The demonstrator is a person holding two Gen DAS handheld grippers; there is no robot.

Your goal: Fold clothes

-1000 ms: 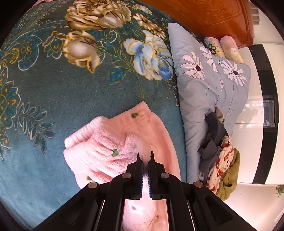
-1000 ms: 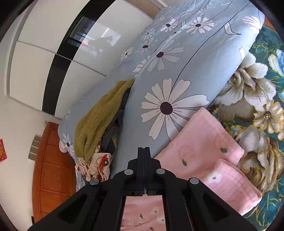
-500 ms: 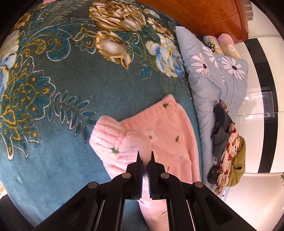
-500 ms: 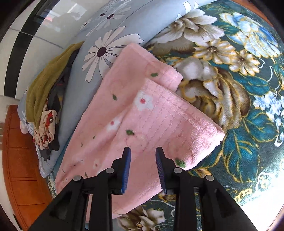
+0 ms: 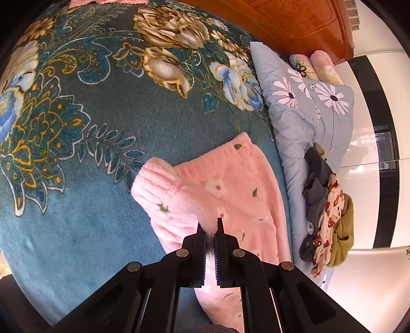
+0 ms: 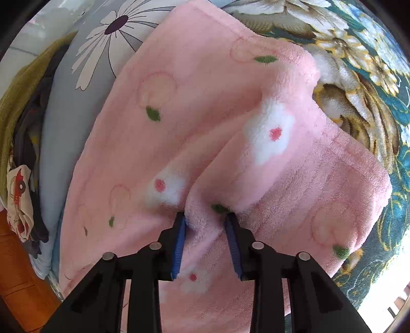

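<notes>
A fluffy pink garment (image 5: 230, 189) with white flowers and green leaves lies partly folded on the teal floral blanket (image 5: 84, 143). My left gripper (image 5: 210, 225) is shut on a raised edge of it, pinching the fleece between its narrow jaws. In the right wrist view the same pink garment (image 6: 205, 107) fills the frame. My right gripper (image 6: 206, 217) is open, its blue-padded fingers pressed down on either side of a raised fold of the fleece. A ribbed cuff or hem (image 5: 156, 176) shows at the garment's left end.
A grey-blue daisy-print pillow (image 5: 305, 115) lies beside the garment. A heap of other clothes (image 5: 325, 215), grey, red-patterned and olive, sits on it. A wooden headboard (image 5: 294, 20) and rolled pillows (image 5: 315, 66) stand beyond. White and black wardrobe doors (image 5: 376, 153) are at the right.
My right gripper opened and dropped onto the pink garment, straddling a fold. My left gripper kept its hold and shifted slightly, the garment spreading out flatter beneath it.
</notes>
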